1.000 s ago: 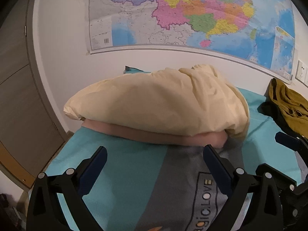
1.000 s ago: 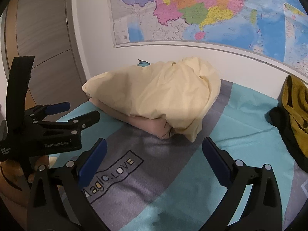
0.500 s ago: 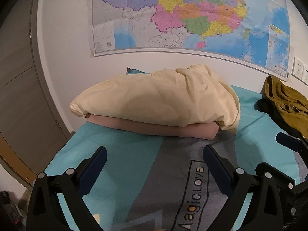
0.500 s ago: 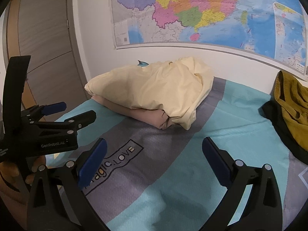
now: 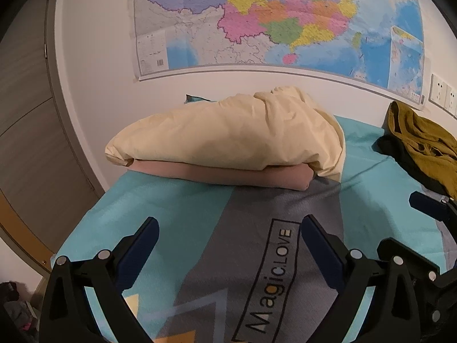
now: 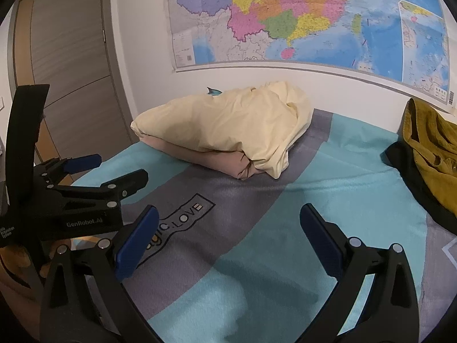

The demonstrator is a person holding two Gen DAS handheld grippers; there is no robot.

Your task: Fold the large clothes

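two folded garments (image 5: 228, 154), two open grippers (image 5: 228, 248)

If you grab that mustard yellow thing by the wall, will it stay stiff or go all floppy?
Probably floppy: the mustard garment lies crumpled in soft folds. It likely dangles and unfolds when lifted. It seems light and unlikely to slip from a grip.

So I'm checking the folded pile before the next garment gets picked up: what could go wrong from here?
The yellow garment is puffy and overhangs the pink folded garment under it, so a nudge might slump it open. The mustard garment lies crumpled at the bed's right edge on a black garment; a grab may snag both. Both the left gripper and the right gripper hover open, side by side, and could bump.
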